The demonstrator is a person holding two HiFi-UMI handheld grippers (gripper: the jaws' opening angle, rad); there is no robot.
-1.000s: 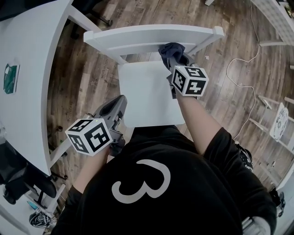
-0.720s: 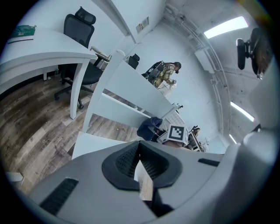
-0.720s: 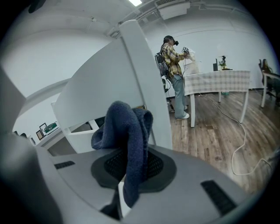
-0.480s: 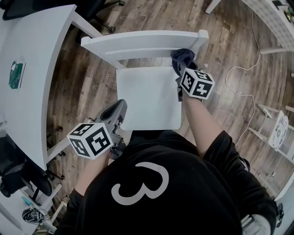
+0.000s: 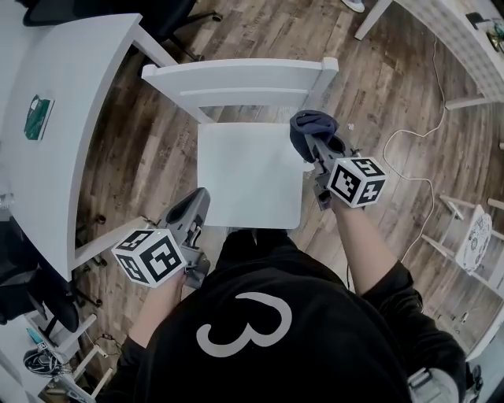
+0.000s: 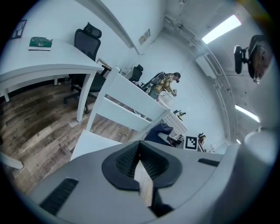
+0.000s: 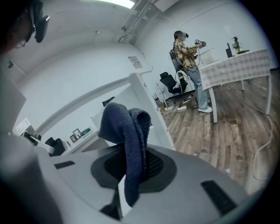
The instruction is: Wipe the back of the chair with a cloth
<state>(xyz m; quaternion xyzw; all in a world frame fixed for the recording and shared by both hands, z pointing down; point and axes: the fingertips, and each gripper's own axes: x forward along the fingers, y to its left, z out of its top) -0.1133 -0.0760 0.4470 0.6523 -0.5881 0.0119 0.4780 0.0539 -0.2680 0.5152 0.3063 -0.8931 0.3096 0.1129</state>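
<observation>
The white chair stands in front of me, its slatted back (image 5: 236, 79) on the far side of the square seat (image 5: 248, 177). My right gripper (image 5: 313, 142) is shut on a dark blue cloth (image 5: 309, 126), which hangs bunched at the seat's right rear corner, just below the right end of the back. In the right gripper view the cloth (image 7: 129, 140) is pinched between the jaws, with the chair back (image 7: 135, 98) behind it. My left gripper (image 5: 201, 197) is shut and holds nothing, near the seat's front left corner. From the left gripper view the chair back (image 6: 131, 98) and cloth (image 6: 159, 133) lie ahead.
A white desk (image 5: 55, 118) with a green book (image 5: 38, 116) runs along the left, a black office chair (image 5: 157, 16) behind it. A white cable (image 5: 409, 134) trails over the wooden floor at the right. Another table (image 5: 457, 31) stands top right. A person (image 7: 188, 65) stands far off.
My right gripper has carried the cloth rightward along the chair back and off its right end, then down and toward me. The left gripper has barely moved.
</observation>
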